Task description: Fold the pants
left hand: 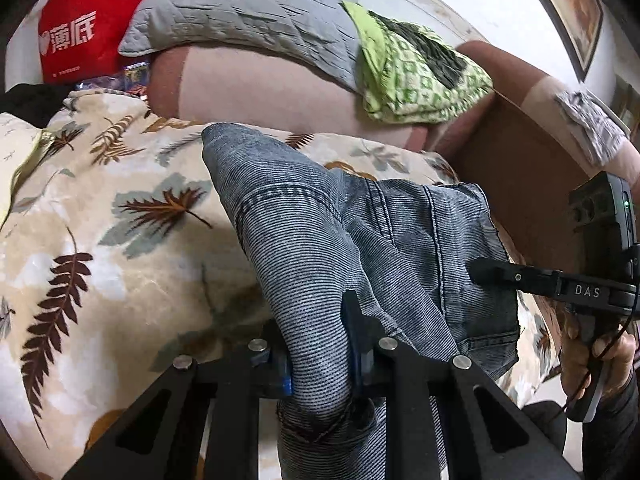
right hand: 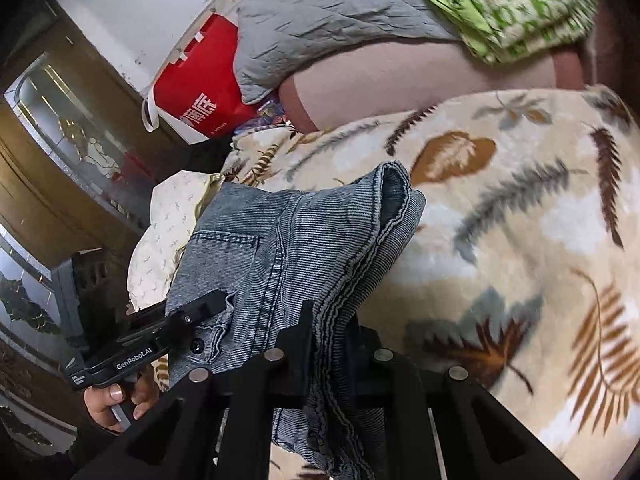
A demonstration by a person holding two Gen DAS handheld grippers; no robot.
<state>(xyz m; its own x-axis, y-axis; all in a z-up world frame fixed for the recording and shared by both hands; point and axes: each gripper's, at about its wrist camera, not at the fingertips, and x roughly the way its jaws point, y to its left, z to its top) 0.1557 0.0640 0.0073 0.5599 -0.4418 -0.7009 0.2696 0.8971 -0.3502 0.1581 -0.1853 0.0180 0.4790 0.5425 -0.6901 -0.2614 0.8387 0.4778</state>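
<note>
**Pants Gripped by Both Grippers Above the Blanket**

The pants, grey-blue ribbed denim, hang bunched between the two grippers over a leaf-print blanket that covers the work surface.

Left wrist view: The left gripper is clamped on a thick roll of the fabric, which fills the gap between its fingers and drapes down past them. The right gripper enters from the right edge with its fingers pressed together on the pocket side of the pants. The hand holding it appears only here, as does a brown cardboard panel behind the pants.

Right wrist view: The right gripper pinches several stacked layers of hem edge. The left gripper shows at the left, closed on the fabric below a back pocket; fingers of the holding hand wrap its handle. Only this view shows wooden doors with glass panels.

Both views show a grey quilted pillow, a green patterned cloth and a red bag behind the blanket.
</note>
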